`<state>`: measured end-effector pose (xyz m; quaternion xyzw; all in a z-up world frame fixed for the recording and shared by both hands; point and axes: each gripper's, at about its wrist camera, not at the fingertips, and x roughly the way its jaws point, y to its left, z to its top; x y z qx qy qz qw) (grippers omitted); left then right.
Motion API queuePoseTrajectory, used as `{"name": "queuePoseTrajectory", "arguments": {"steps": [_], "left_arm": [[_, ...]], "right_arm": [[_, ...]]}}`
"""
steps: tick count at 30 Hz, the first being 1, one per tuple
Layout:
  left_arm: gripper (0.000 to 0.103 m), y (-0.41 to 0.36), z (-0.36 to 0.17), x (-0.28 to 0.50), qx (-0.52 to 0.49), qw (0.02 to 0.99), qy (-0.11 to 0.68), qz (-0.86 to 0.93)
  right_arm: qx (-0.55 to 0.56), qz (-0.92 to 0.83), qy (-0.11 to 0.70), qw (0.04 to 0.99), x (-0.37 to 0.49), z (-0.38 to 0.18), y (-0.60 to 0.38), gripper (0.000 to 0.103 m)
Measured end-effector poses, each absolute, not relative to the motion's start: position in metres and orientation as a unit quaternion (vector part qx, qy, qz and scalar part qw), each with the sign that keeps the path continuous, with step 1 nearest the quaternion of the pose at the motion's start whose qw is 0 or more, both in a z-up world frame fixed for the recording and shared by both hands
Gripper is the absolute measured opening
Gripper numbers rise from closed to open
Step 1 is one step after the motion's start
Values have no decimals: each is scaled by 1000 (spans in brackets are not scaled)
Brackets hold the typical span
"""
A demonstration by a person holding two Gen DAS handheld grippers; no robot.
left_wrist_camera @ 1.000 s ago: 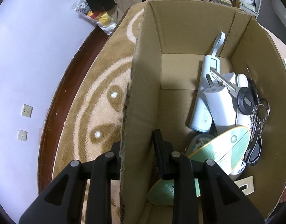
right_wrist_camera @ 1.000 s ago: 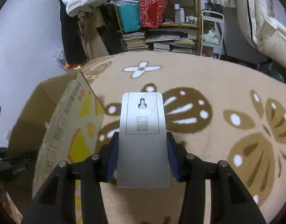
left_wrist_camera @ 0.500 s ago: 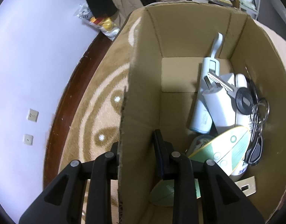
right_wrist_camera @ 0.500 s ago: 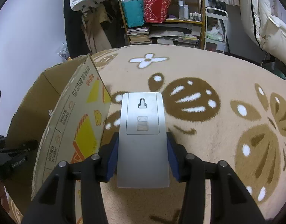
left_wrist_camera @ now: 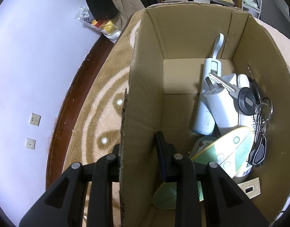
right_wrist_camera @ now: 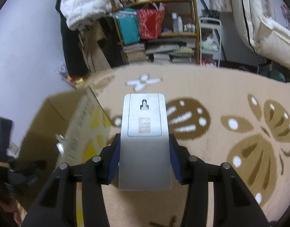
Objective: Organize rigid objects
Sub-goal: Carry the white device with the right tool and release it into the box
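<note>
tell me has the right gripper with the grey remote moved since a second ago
Yes. The right gripper, shut on the grey remote, has tilted up: the bookshelf now sits lower and larger in its view, above the carpet.

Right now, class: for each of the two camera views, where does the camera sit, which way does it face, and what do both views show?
Left wrist: sits on the left gripper, looking steeply down into the cardboard box at a power bank, keys and a charger; its fingers clamp the box wall.
Right wrist: sits on the right gripper, facing over the patterned carpet toward a bookshelf; its fingers hold a grey remote control.
Shared: the cardboard box, carpet and bookshelf.
</note>
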<state>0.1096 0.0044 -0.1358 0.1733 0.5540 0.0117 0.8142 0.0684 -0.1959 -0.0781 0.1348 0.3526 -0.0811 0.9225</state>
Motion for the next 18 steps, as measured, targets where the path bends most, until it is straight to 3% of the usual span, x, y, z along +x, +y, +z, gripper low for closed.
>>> {"name": "queuePoseTrajectory", "arguments": {"steps": [11,18], "left_arm": [[24,10,-132,112,161,816,556,9],[24,15,-133,114,156,815,557,7]], "right_arm": [[141,15,291,946,63,-18,-149,51],[109,51,307,944,72,-28,-110,50]]}}
